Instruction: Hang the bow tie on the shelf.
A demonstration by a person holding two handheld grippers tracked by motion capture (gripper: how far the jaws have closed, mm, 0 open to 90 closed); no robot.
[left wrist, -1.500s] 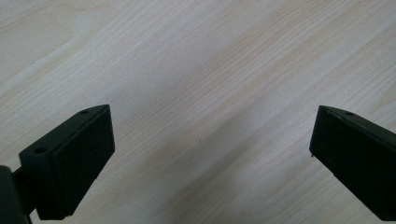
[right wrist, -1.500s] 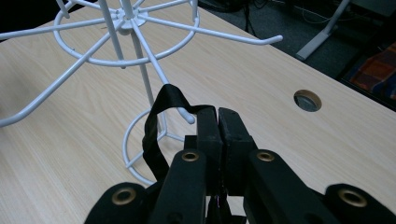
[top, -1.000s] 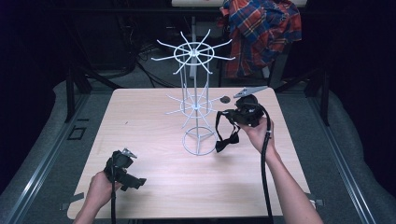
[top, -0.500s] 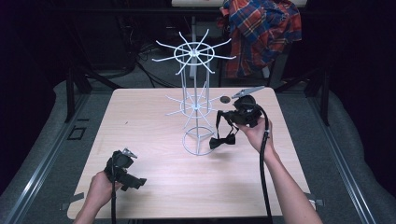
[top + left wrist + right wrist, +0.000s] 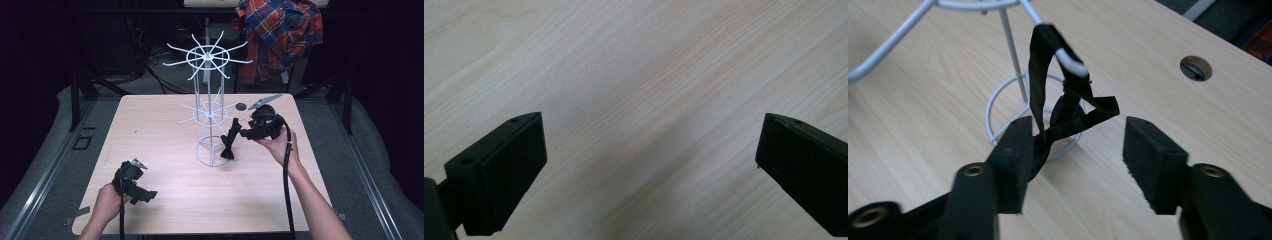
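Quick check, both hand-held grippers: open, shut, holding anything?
Left hand-held gripper: open, empty.
Right hand-held gripper: just opened, black bow tie hanging from rack hook, no longer clamped.

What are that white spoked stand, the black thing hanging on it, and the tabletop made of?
The stand looks like thin metal wire with a smooth white coating: slim rods, a ring base, rounded hook tips. The black bow tie seems to be a matte fabric strap, since it folds and droops limply over a hook. The table shows pale wood grain, possibly laminate rather than solid wood.
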